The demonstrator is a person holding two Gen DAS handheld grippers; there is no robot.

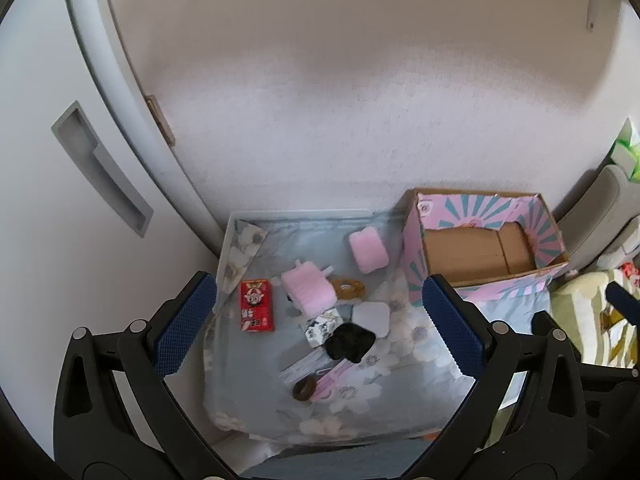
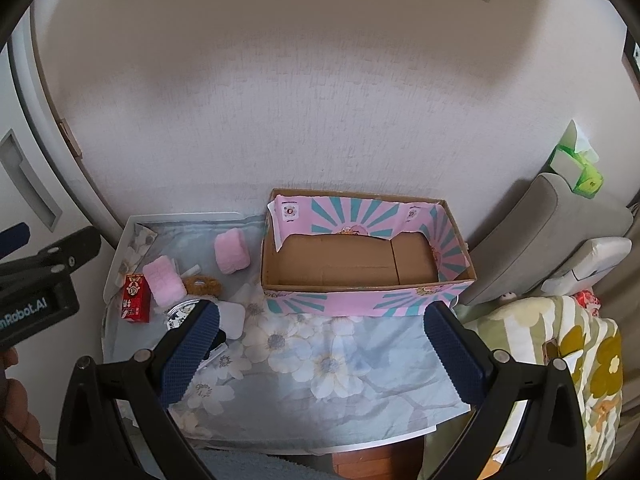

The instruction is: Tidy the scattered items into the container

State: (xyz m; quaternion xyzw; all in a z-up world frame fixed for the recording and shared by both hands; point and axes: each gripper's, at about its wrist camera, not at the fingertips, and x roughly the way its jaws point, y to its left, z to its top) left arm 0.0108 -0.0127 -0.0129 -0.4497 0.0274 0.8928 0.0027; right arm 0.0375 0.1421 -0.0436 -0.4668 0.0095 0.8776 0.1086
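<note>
The left claw [image 1: 316, 320] is spread wide, its two blue ribbed pads [image 1: 185, 324] well apart and nothing between them. It hangs in the air, tilted down and forward. Its black arms fan out from the near edge of the left wrist view.

The right claw [image 2: 320, 354] is just as wide, blue pads [image 2: 456, 354] apart and bare, also pitched down and raised. In the right wrist view the left claw's black body [image 2: 38, 280] shows at the left edge, level with the right one and beside it. A bit of the person's hand [image 2: 14, 412] shows at the near left, gripping the left tool.
</note>
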